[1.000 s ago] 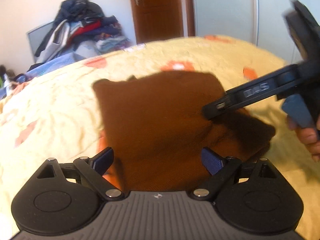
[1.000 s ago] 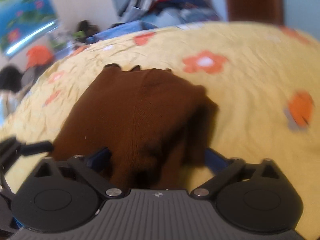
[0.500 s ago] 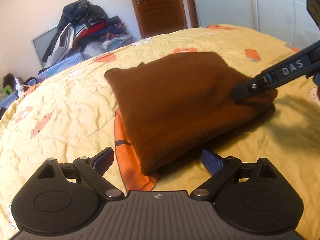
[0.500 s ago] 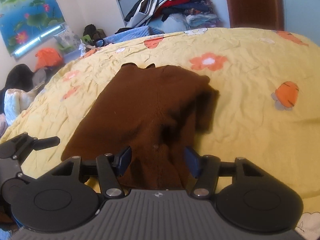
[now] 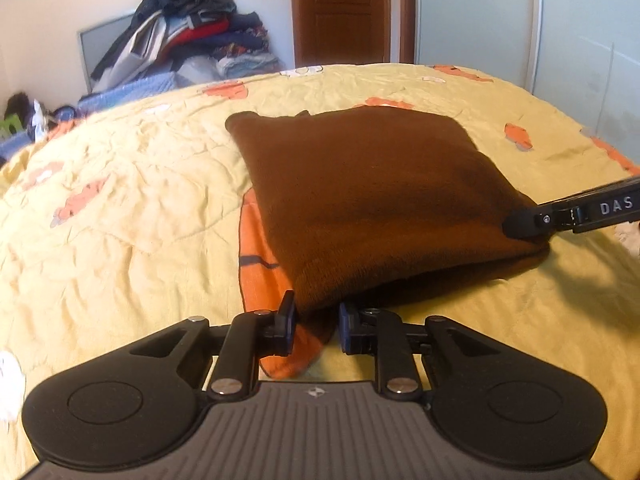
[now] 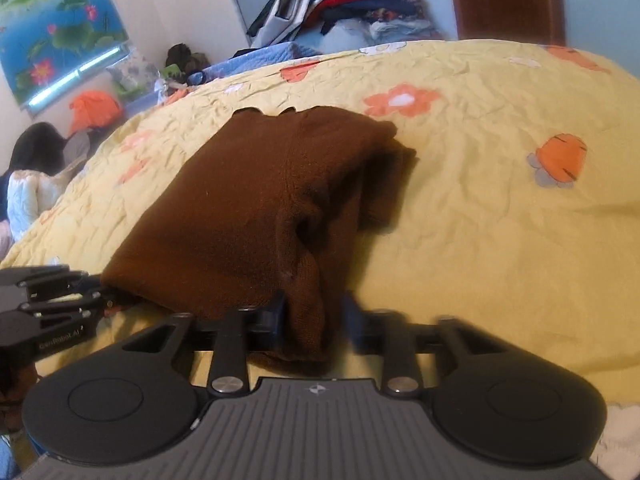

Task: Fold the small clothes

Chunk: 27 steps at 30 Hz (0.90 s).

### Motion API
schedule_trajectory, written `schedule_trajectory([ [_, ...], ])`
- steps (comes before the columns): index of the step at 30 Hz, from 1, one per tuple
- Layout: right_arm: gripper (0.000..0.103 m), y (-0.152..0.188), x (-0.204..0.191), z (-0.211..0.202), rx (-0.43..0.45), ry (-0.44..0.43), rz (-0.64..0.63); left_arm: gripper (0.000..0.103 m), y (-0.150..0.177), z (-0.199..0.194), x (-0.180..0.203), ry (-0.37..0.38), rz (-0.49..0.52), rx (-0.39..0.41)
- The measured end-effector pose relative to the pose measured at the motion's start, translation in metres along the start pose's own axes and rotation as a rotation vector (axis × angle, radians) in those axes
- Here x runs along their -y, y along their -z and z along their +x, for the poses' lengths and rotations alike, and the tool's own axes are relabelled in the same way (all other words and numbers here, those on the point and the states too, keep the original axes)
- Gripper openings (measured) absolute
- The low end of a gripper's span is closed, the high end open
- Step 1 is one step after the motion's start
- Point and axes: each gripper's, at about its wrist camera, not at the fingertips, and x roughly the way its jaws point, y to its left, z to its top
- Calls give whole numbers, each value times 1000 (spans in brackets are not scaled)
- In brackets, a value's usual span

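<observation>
A brown knitted garment (image 5: 368, 196) lies folded on the yellow flowered bedspread (image 5: 120, 208). My left gripper (image 5: 316, 316) has its jaws closing, and the garment's near left corner is pinched between the pads. In the right wrist view the garment (image 6: 248, 208) bunches into a thick fold at its near right corner. My right gripper (image 6: 314, 312) is clamped on that fold, its right finger blurred. One right finger (image 5: 560, 214) shows in the left wrist view, lying on the garment's right corner. The left gripper (image 6: 96, 294) sits at the garment's left corner.
A heap of clothes (image 5: 192, 32) is stacked against the far wall beside a brown door (image 5: 340, 12). A pale wardrobe panel (image 5: 500, 20) stands at the right. A lotus poster (image 6: 52, 28) and bags (image 6: 92, 108) are off the bed's left side.
The left jaws went from wide open to narrow around the garment's near corner. The right jaws narrowed onto the bunched fold. Both grippers slid back along the garment toward its near edge.
</observation>
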Motion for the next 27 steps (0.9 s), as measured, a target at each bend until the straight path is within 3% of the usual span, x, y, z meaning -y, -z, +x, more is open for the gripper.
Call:
schedule_trajectory([
  [1,71,1,-3,-6,13,19,6,30,1,-4,-1,12,-21,-13],
  [3,74,6,-10,-25,74,30,-5,56,5,-14,-4,33,-62,-22],
  [4,81,10,-13,-35,92,20,2,80,8,-19,-4,37,-79,-11],
  [5,87,13,-14,-43,101,14,18,94,11,-24,-5,43,-93,11],
  [6,99,17,-15,-50,107,14,30,96,13,-28,-4,48,-102,38],
  [7,103,22,-18,-54,109,22,34,97,14,-30,-3,53,-106,56],
  [11,103,36,-28,-45,56,88,12,97,8,-11,10,50,-90,-27],
  [14,103,43,-33,-25,-13,147,21,97,4,5,23,-24,-31,-114],
  [21,103,46,-63,-4,-45,315,-94,97,-7,-6,23,-160,114,-82],
  [24,103,47,-69,1,-21,317,-95,97,-9,1,22,-177,90,-86],
  [26,103,47,-70,5,8,325,-89,97,-3,10,21,-160,33,-109],
  [27,103,47,-70,7,25,329,-86,97,1,9,19,-152,-19,-81],
])
